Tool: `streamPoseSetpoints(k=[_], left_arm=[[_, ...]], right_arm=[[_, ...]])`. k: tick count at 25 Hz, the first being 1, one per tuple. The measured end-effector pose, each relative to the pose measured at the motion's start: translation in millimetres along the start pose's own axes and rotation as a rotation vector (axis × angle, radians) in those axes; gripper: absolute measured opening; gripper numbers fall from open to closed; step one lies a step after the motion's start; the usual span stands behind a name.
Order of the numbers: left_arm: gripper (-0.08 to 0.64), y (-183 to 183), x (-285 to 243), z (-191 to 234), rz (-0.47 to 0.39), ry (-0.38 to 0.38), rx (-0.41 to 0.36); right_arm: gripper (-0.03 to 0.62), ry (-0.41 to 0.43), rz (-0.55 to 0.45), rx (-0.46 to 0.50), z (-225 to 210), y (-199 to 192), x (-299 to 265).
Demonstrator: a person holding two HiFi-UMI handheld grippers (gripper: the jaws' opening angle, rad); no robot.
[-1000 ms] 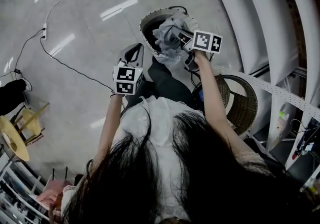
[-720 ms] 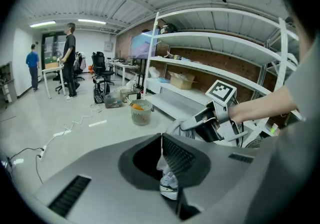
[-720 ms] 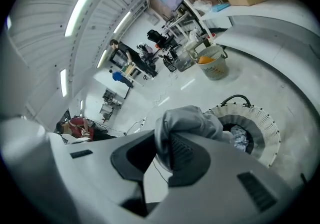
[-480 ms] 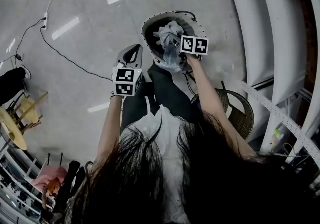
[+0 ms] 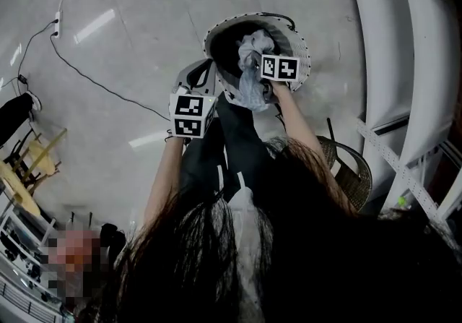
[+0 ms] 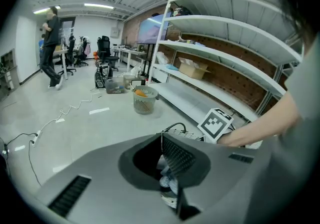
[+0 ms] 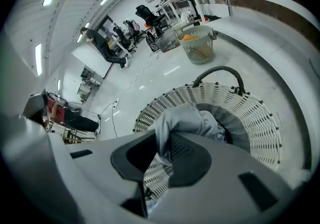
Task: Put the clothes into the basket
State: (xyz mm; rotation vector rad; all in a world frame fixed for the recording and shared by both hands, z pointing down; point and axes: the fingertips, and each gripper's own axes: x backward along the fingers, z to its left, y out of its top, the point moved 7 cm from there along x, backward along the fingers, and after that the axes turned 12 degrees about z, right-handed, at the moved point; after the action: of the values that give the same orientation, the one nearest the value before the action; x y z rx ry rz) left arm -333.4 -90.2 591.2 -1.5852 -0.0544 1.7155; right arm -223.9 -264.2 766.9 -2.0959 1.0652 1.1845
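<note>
While clamped shut on a pale grey garment point(image 7: 186, 118), right gripper point(image 7: 166, 154) poised over the white slatted basket point(image 7: 260, 118), upper centre of the head view, likely for release inside; left gripper point(image 5: 196, 77) just beside the rim, jaws together, empty

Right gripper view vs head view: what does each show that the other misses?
Right gripper view only: the pinch itself, with the right tongs shut on the grey garment, and a small basket with orange contents farther off. Head view only: the left tongs, a wicker basket and the person's hair. Both: the white slatted basket with the garment at its opening.
</note>
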Motion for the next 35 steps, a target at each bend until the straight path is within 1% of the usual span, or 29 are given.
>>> streamPoseSetpoints(k=[5, 7, 10, 11, 12, 13, 17, 21, 24, 27, 35], left_arm=[[0.020, -12.1, -37.8, 6.2, 0.048, -0.021, -0.029], [0.020, -20.0, -50.2, 9.3, 0.072, -0.027, -0.030], [0.020, -32.4, -61.3, 11.6, 0.109, -0.030, -0.033], [0.020, -34.9, -62.8, 12.2, 0.118, -0.031, -0.036], [0.020, -37.2, -63.6, 12.8, 0.124, -0.031, -0.038], [0.020, -39.6, -63.8, 13.2, 0.129, -0.031, -0.040], [0.020, -47.6, -60.1, 7.8, 0.137, -0.033, -0.046], [0.020, -45.7, -52.3, 2.1, 0.128, -0.039, -0.060], [0.020, -42.1, -44.0, -1.4, 0.113, -0.041, -0.072], [0.020, -38.3, -31.6, -4.2, 0.093, -0.040, -0.085], [0.020, -37.8, 14.9, -16.0, 0.027, -0.030, -0.095]], right_arm=[[0.066, -0.038, 0.020, 0.014, -23.2, 4.1, -36.4], [0.066, -0.073, 0.027, 0.024, -33.6, 5.4, -48.5], [0.067, -0.130, 0.044, 0.067, -45.5, 5.0, -59.6], [0.092, -0.132, 0.047, 0.072, -47.0, 5.9, -62.1], [0.179, -0.125, 0.049, 0.069, -47.4, 7.1, -64.3], [0.227, -0.115, 0.050, 0.063, -47.2, 7.9, -65.7], [0.227, -0.094, 0.037, 0.070, -45.2, 5.7, -62.6], [0.227, -0.087, 0.016, 0.092, -37.4, 4.4, -53.2], [0.226, -0.056, -0.027, 0.086, -27.5, 4.7, -40.1], [0.225, -0.016, -0.102, 0.079, -13.6, 6.8, -16.5], [0.221, 0.088, -0.319, -0.029, 21.1, -9.0, 73.9]])
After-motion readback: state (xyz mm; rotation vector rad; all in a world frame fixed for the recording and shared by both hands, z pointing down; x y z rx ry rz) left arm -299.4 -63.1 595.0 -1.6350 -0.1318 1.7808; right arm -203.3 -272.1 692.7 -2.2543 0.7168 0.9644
